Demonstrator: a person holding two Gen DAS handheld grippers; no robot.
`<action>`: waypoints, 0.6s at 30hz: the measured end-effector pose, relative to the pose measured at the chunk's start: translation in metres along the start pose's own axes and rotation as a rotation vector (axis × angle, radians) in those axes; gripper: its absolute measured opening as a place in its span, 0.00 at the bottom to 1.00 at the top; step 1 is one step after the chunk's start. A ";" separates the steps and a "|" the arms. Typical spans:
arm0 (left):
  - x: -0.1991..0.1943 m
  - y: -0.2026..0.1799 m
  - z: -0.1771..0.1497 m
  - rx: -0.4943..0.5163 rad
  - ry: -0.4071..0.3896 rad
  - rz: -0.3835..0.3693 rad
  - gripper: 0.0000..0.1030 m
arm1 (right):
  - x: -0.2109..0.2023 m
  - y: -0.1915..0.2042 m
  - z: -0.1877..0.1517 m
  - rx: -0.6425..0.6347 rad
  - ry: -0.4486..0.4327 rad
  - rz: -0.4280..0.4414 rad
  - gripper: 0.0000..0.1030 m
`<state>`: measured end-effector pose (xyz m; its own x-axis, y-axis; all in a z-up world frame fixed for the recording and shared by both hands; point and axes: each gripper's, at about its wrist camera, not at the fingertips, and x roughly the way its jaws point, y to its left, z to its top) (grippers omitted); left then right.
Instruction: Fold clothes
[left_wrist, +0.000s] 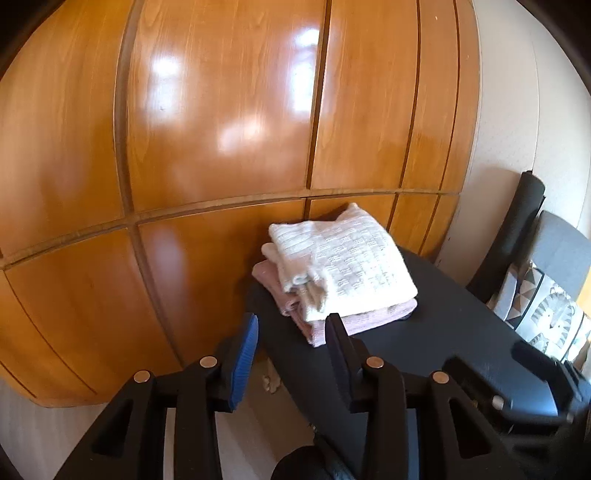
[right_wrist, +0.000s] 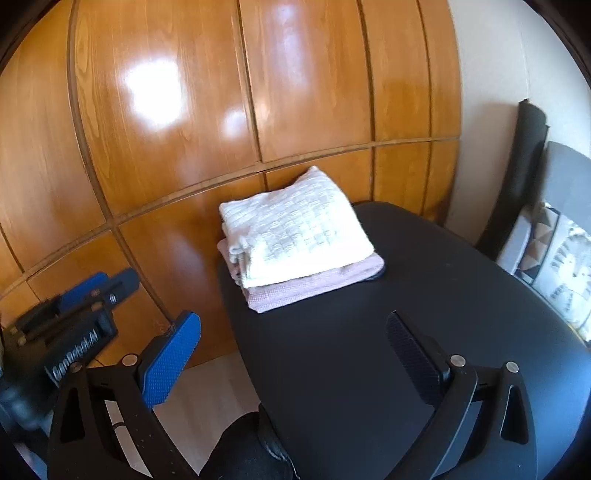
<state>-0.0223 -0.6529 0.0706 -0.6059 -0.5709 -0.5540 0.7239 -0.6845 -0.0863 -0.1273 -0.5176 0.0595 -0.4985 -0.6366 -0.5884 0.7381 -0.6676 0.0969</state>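
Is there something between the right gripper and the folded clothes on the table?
Nothing visible. Only bare black table lies between the open right gripper and the folded clothes.

A home, likely a bedroom or living room. Glossy wooden wardrobe doors (right_wrist: 221, 110) with panel grooves fill the background, window light reflected in them. Pale wall (right_wrist: 491, 74) to the right. Grey chair (left_wrist: 561, 251) with a patterned cushion (right_wrist: 565, 266) beside a black surface (right_wrist: 424, 295). Folded knit clothes, white (right_wrist: 295, 229) over pink (right_wrist: 314, 284), stacked at the surface's far edge. Light floor (right_wrist: 207, 387) below.
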 end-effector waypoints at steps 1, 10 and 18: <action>-0.004 0.001 0.000 -0.001 -0.011 0.006 0.37 | -0.003 0.002 -0.002 0.000 -0.001 -0.007 0.99; 0.004 0.016 -0.001 -0.009 0.023 0.048 0.38 | -0.009 0.010 -0.004 0.009 0.003 -0.061 1.00; 0.026 0.045 -0.011 -0.115 0.138 -0.081 0.38 | -0.003 0.014 -0.002 0.014 0.010 -0.054 1.00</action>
<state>-0.0020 -0.6932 0.0435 -0.6181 -0.4433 -0.6491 0.7125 -0.6647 -0.2245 -0.1147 -0.5241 0.0608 -0.5333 -0.5956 -0.6007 0.7038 -0.7064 0.0757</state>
